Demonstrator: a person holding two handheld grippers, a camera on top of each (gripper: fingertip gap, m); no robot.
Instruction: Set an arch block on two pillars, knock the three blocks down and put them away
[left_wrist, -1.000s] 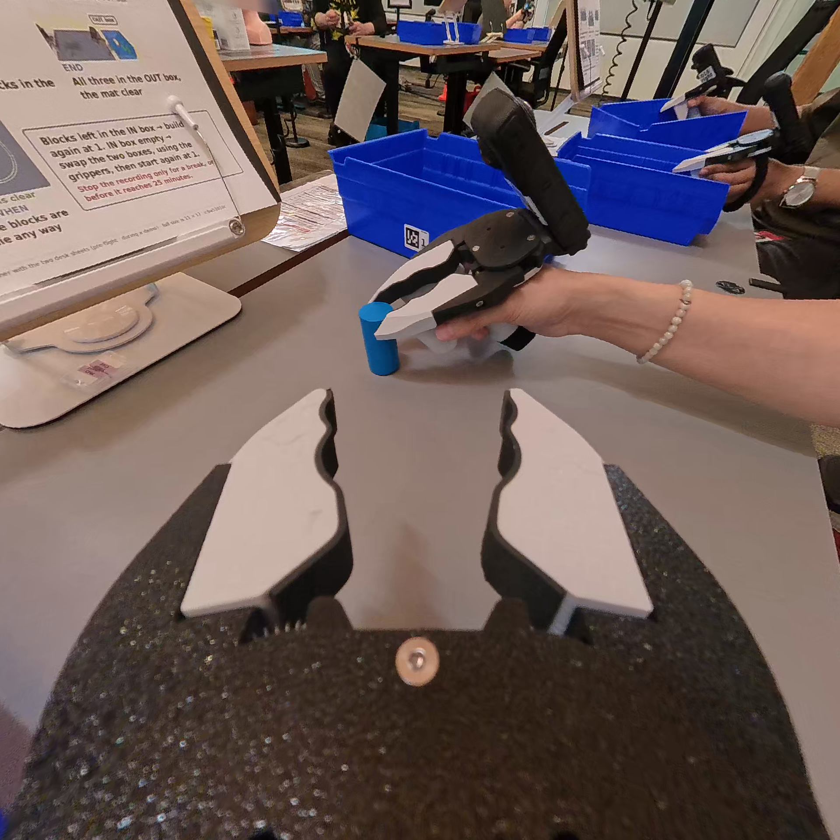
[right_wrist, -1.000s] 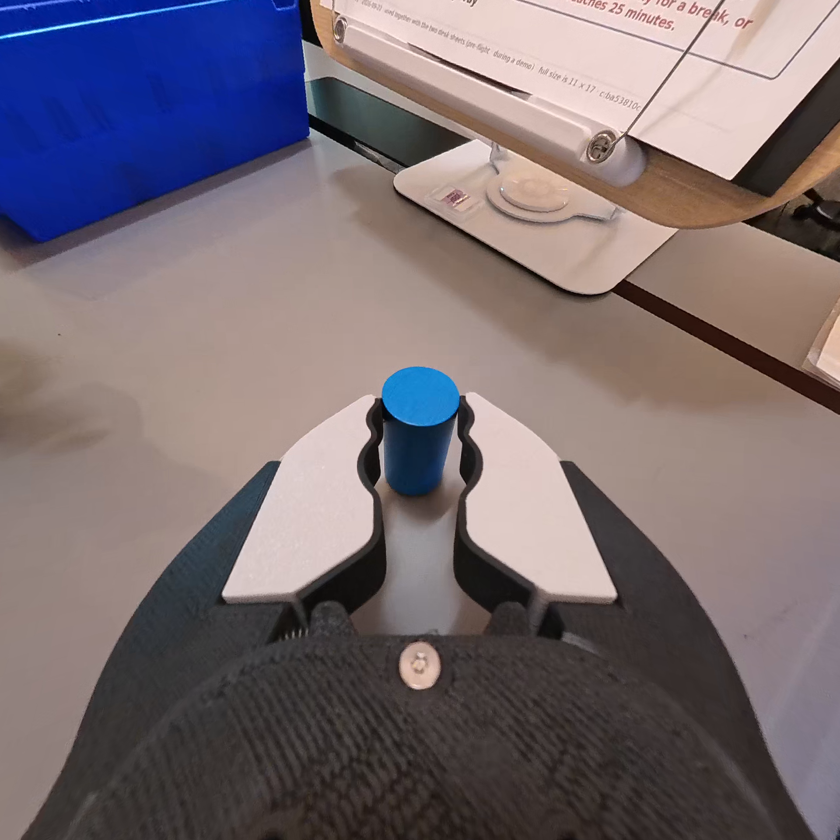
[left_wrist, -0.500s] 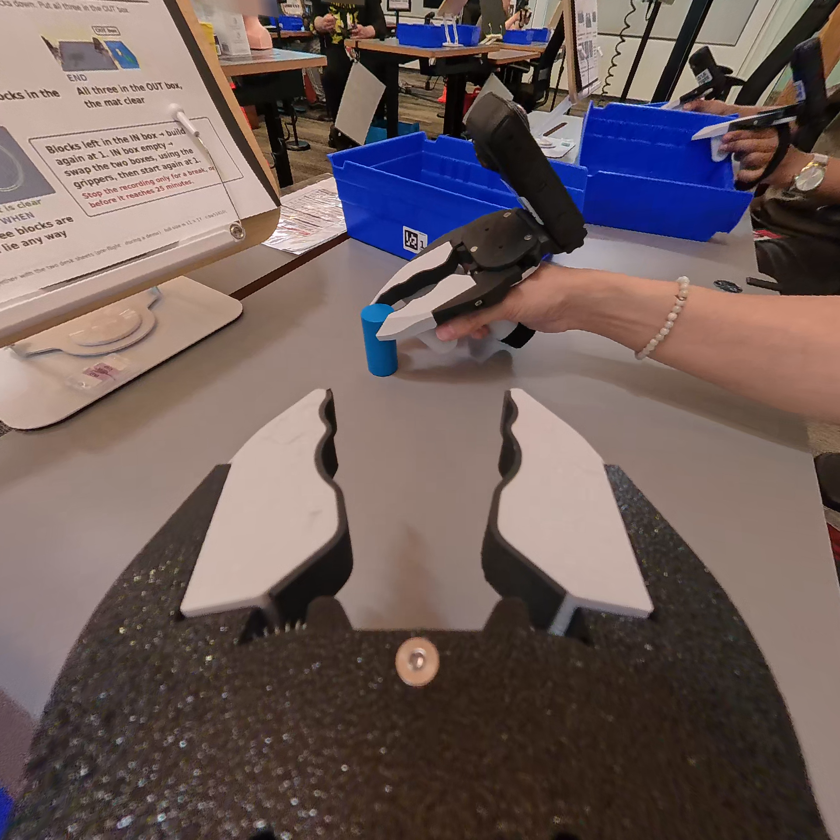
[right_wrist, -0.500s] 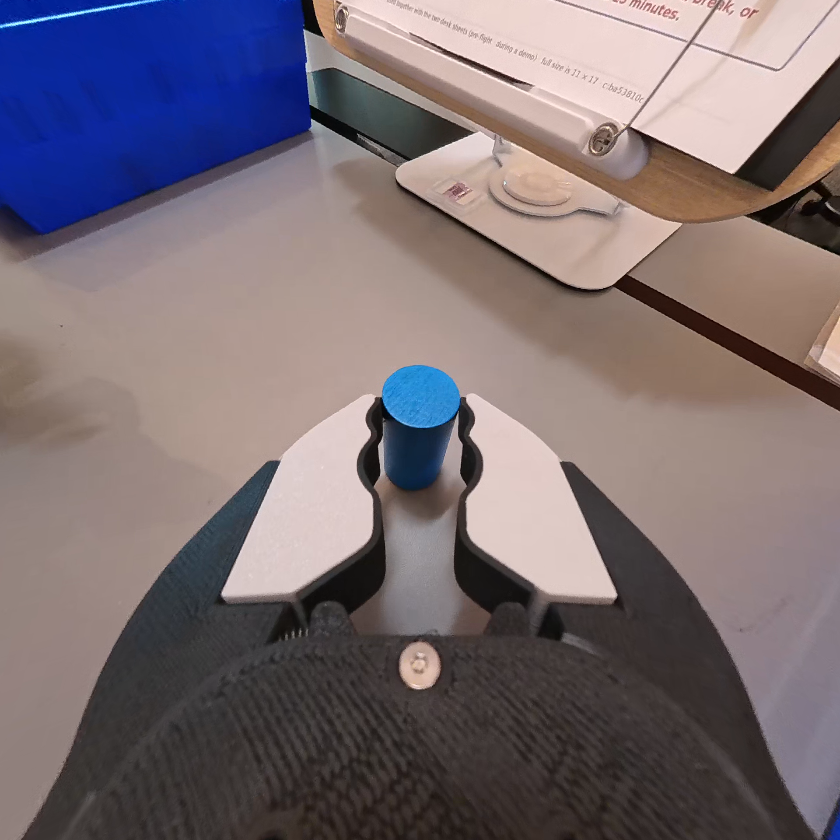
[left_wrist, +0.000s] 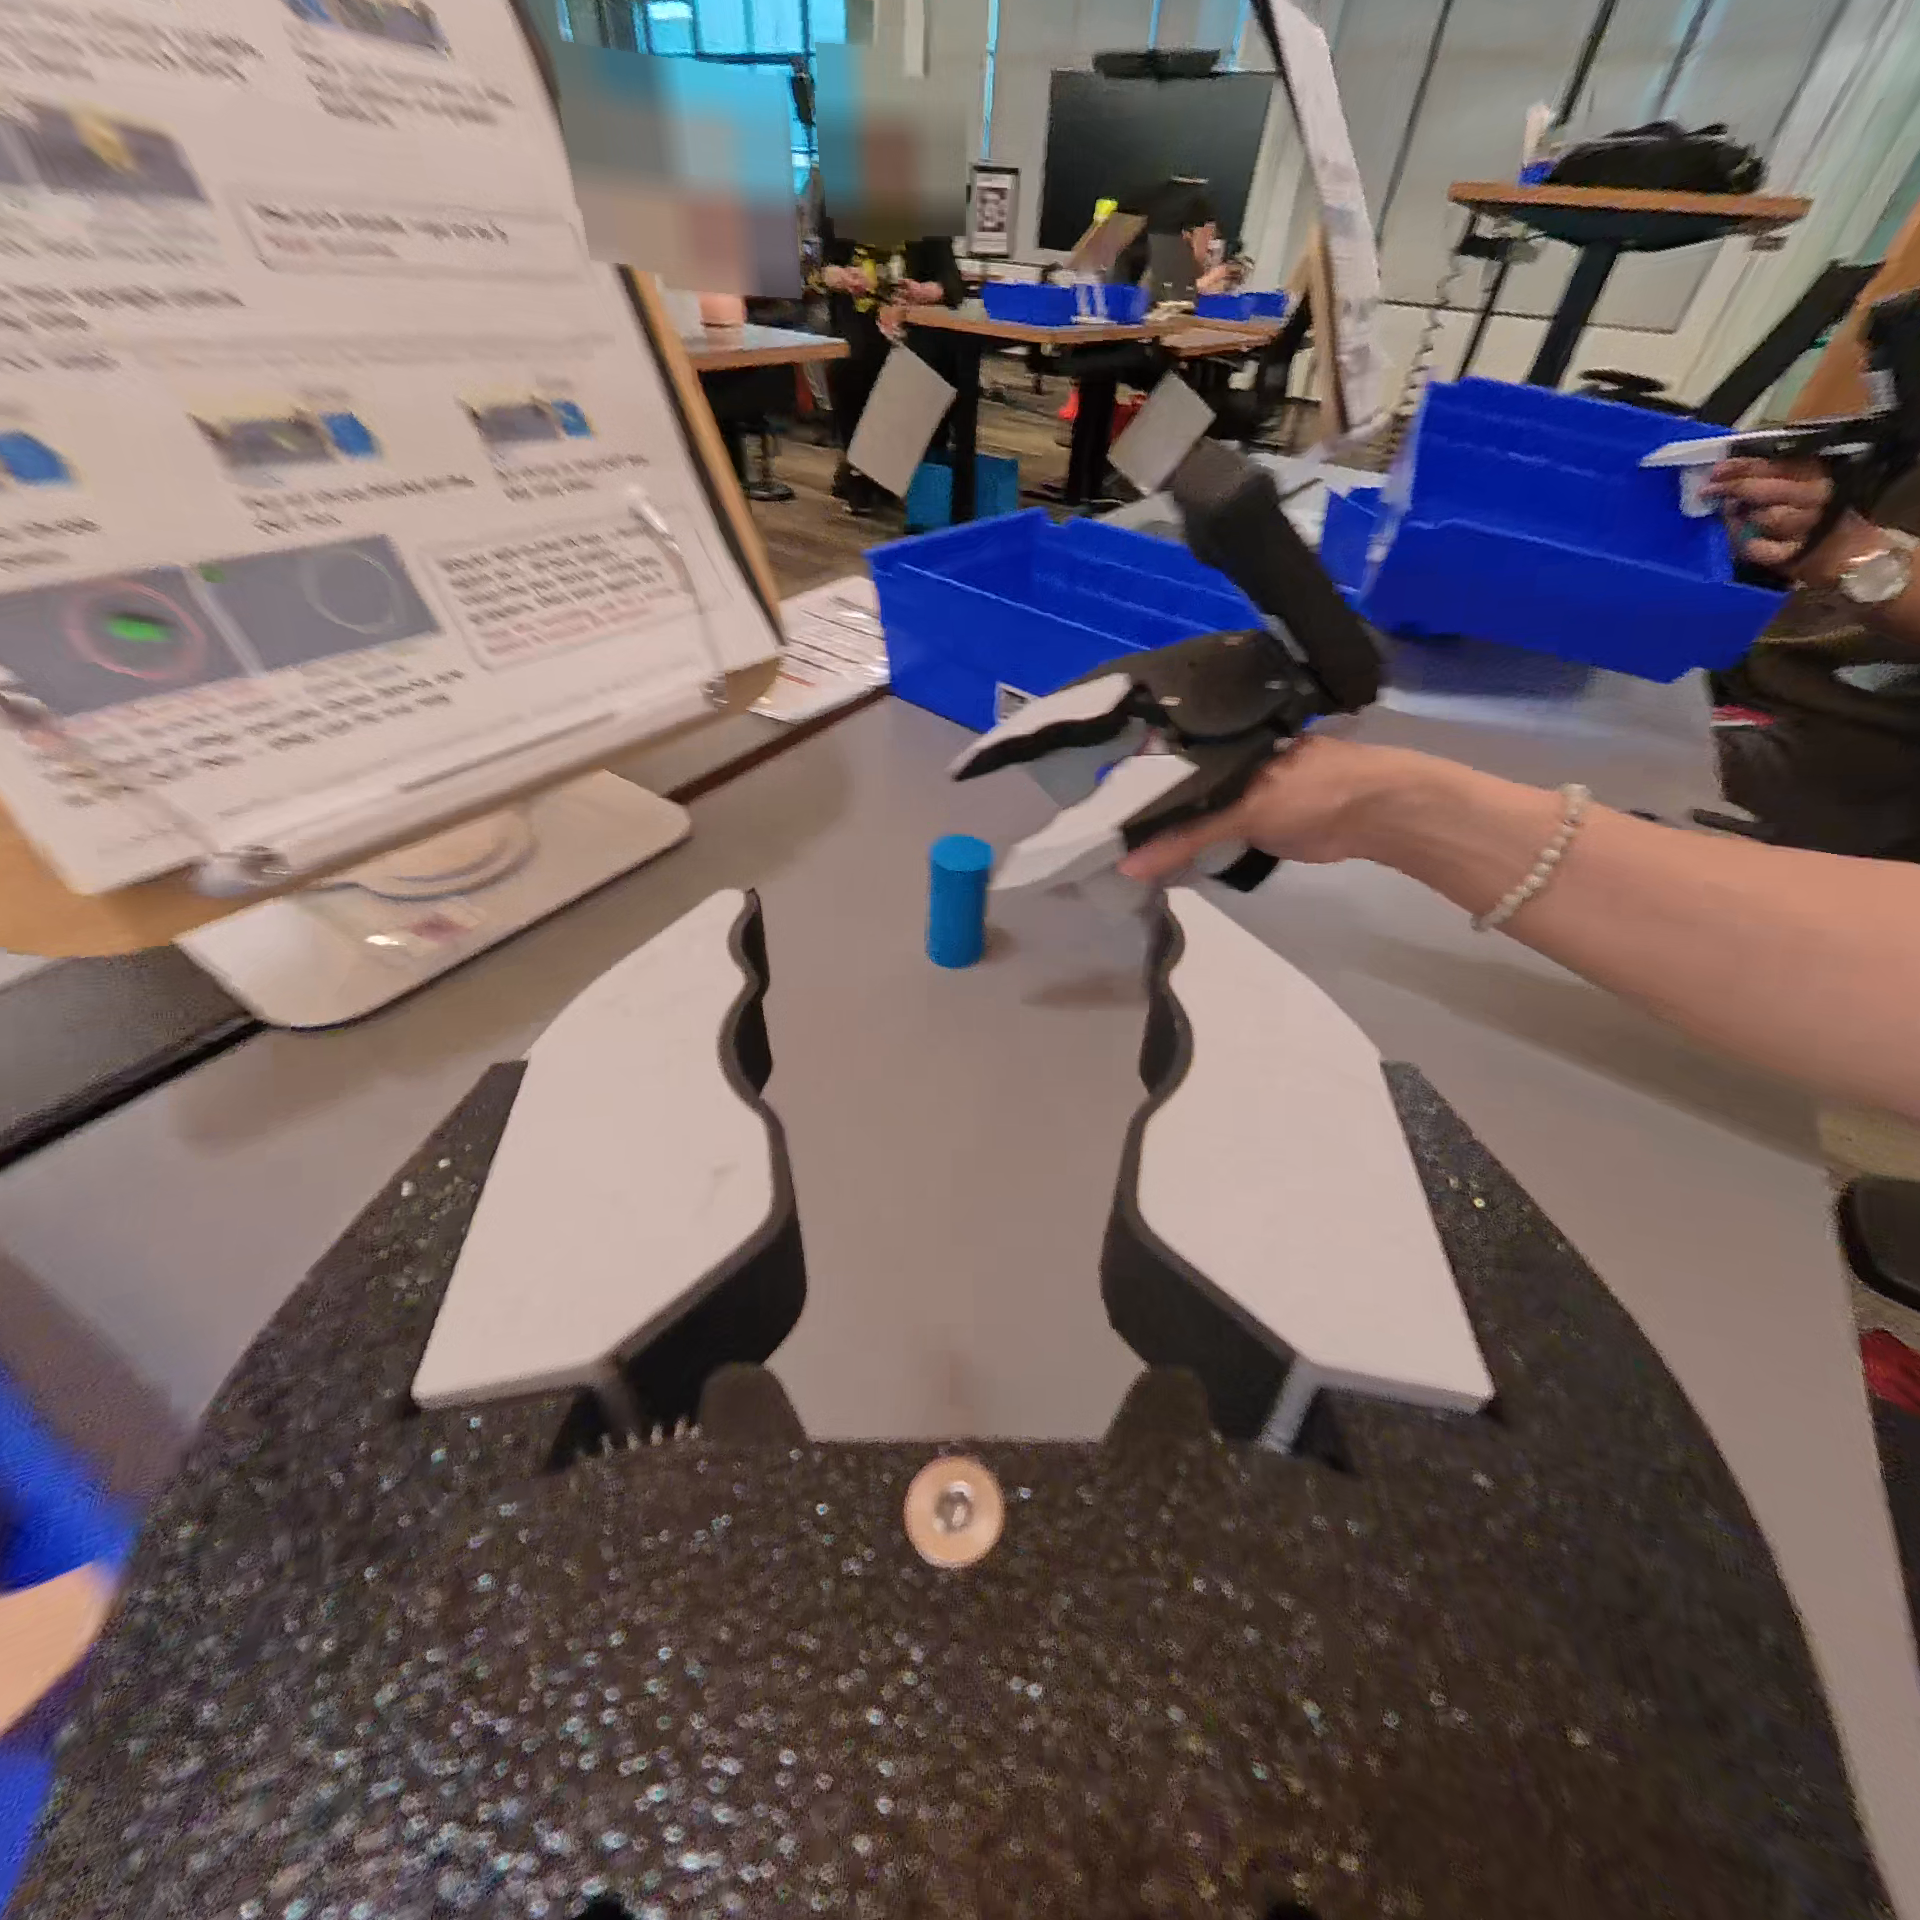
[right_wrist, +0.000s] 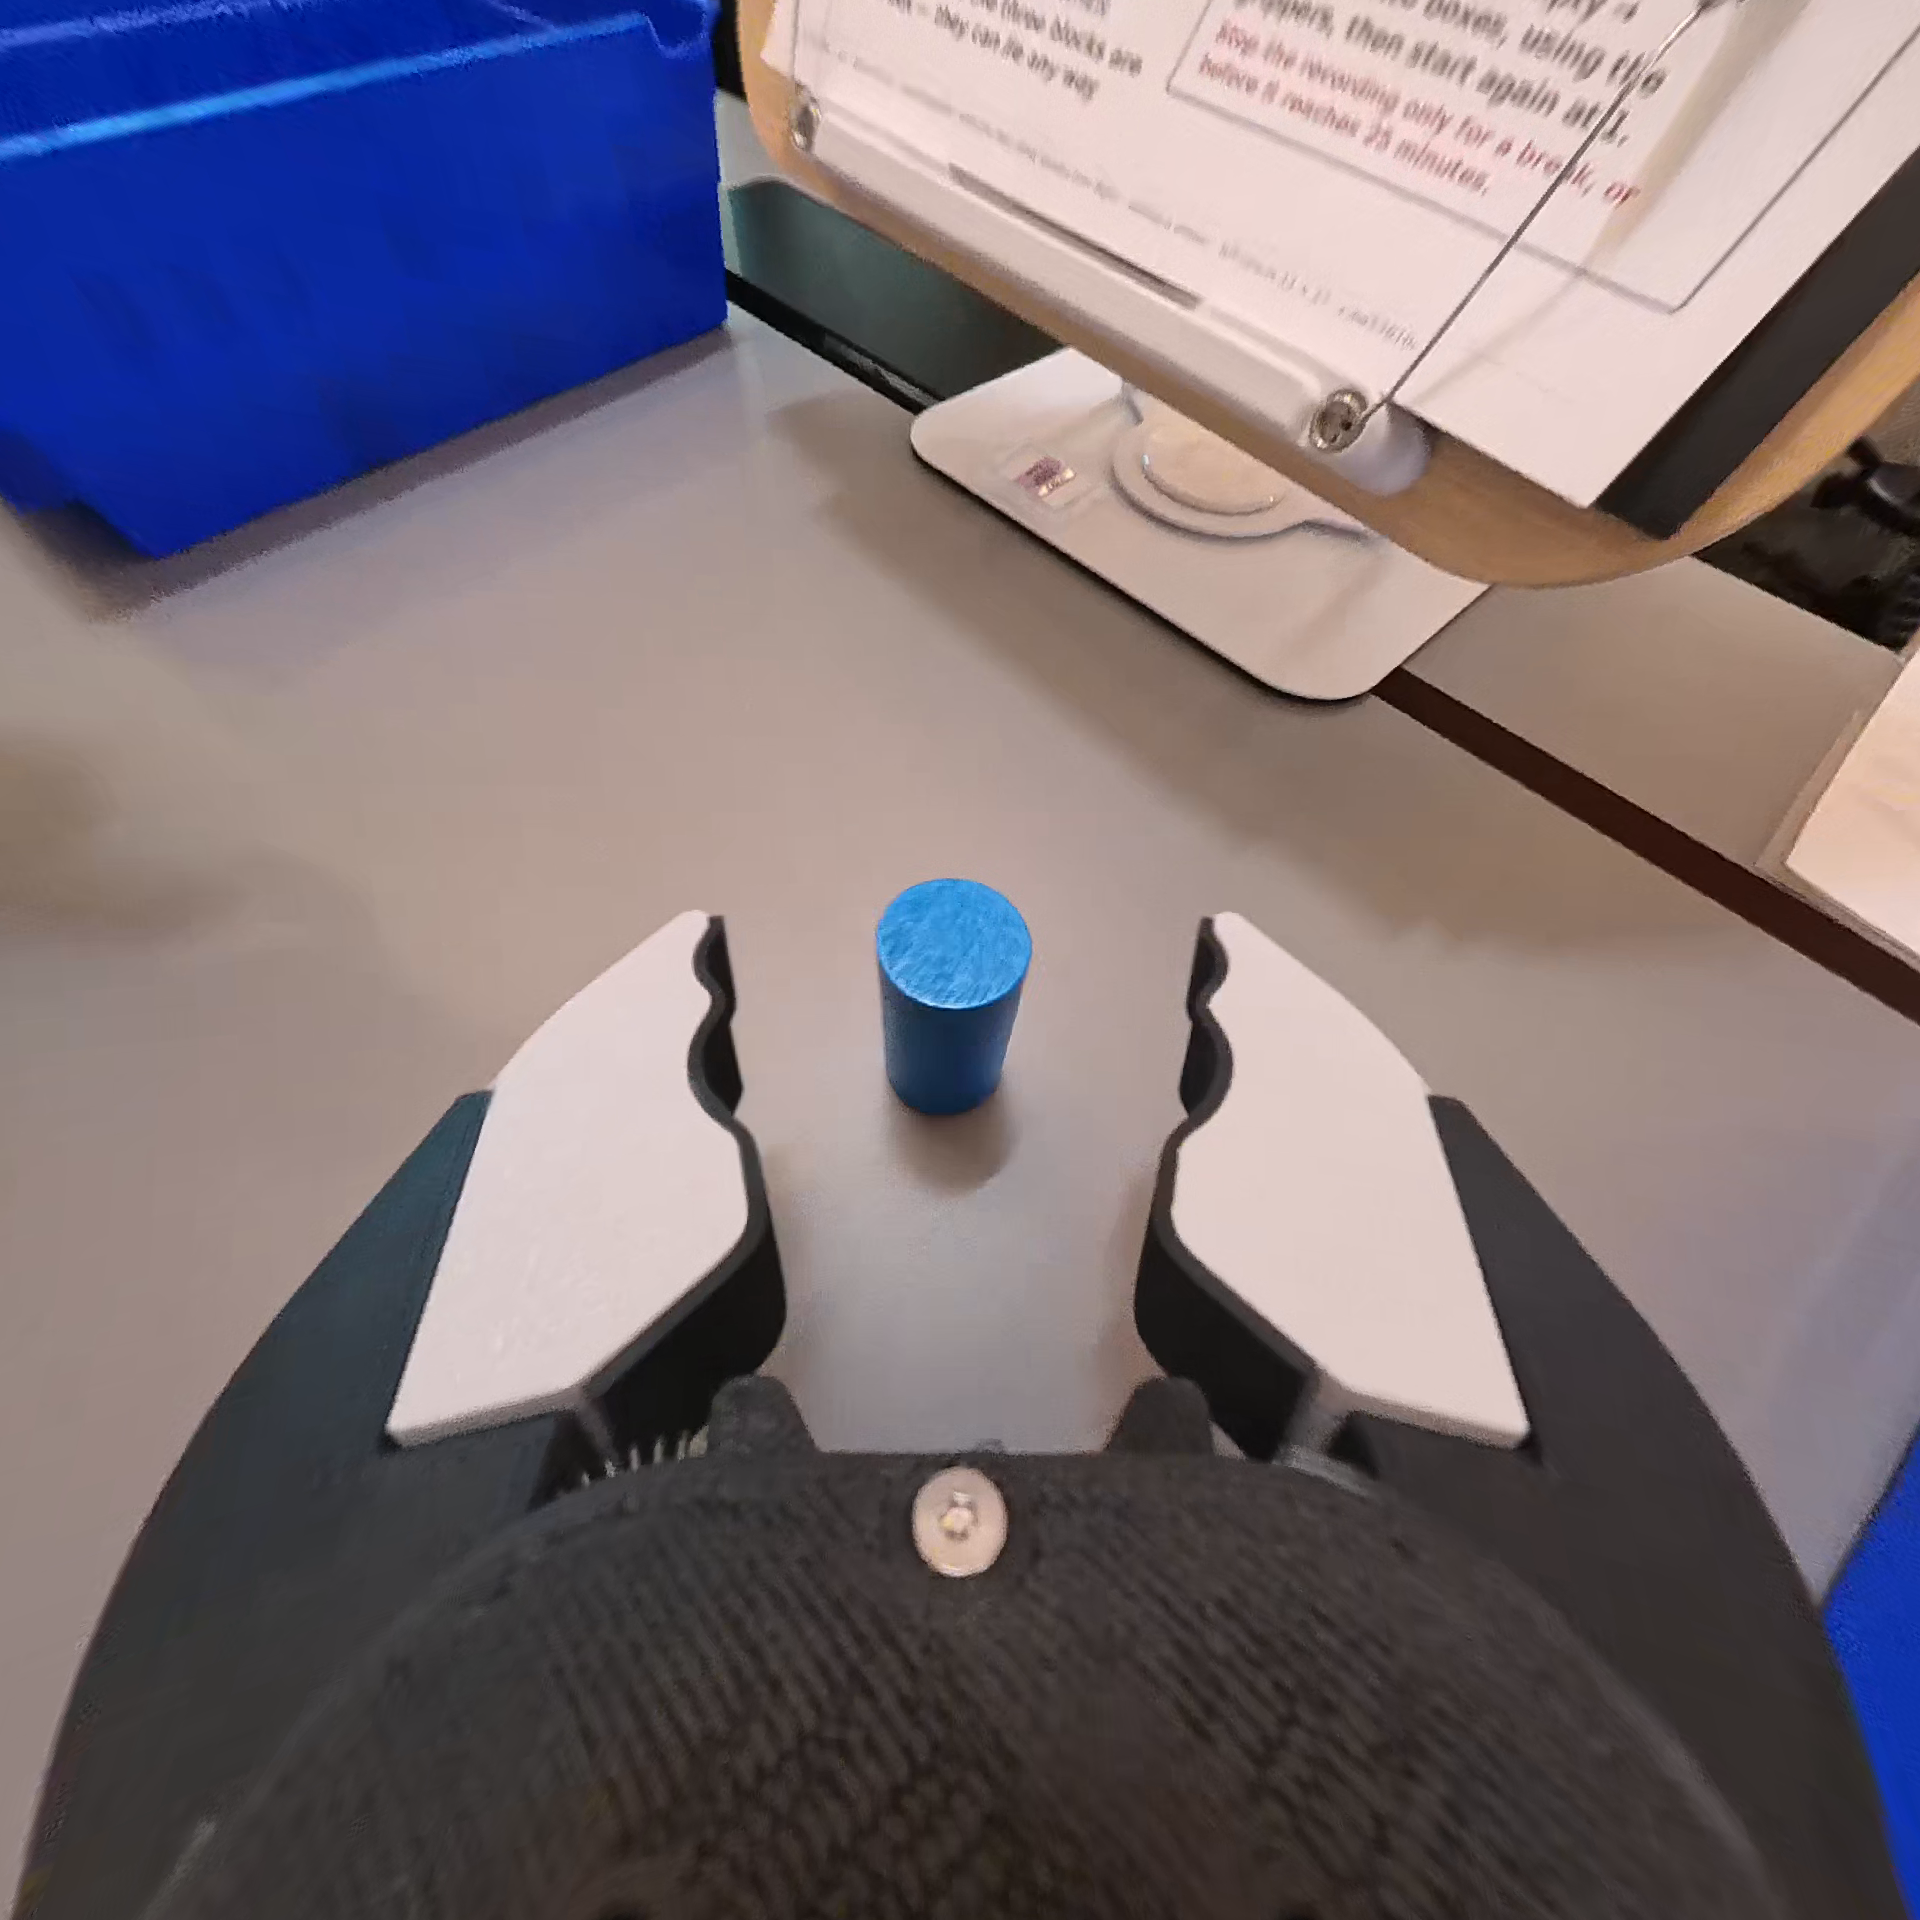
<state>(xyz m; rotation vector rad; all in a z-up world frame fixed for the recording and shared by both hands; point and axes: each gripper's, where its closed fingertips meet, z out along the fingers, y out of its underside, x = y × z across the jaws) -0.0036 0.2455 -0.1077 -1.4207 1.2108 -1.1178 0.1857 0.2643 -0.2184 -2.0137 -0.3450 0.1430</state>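
A blue cylinder (right_wrist: 951, 995) stands upright on the grey table (right_wrist: 468, 748). My right gripper (right_wrist: 958, 940) is open, with the cylinder free between its two fingertips and touching neither. The cylinder (left_wrist: 956, 900) also shows in the left wrist view, just left of the right gripper (left_wrist: 992, 821), which a hand holds a little above the table. My left gripper (left_wrist: 954, 914) is open and empty, low over the table, nearer than the cylinder.
A sheet holder on a white base (left_wrist: 436, 904) stands at the left of the table. Blue bins (left_wrist: 1039, 613) stand at the far edge, and another person lifts one (left_wrist: 1558, 561). A blue bin (right_wrist: 343, 260) shows left in the right wrist view.
My right gripper has opened and let go of the blue cylinder, then drawn back and up a little. The left gripper has moved and tilted; its view is blurred.
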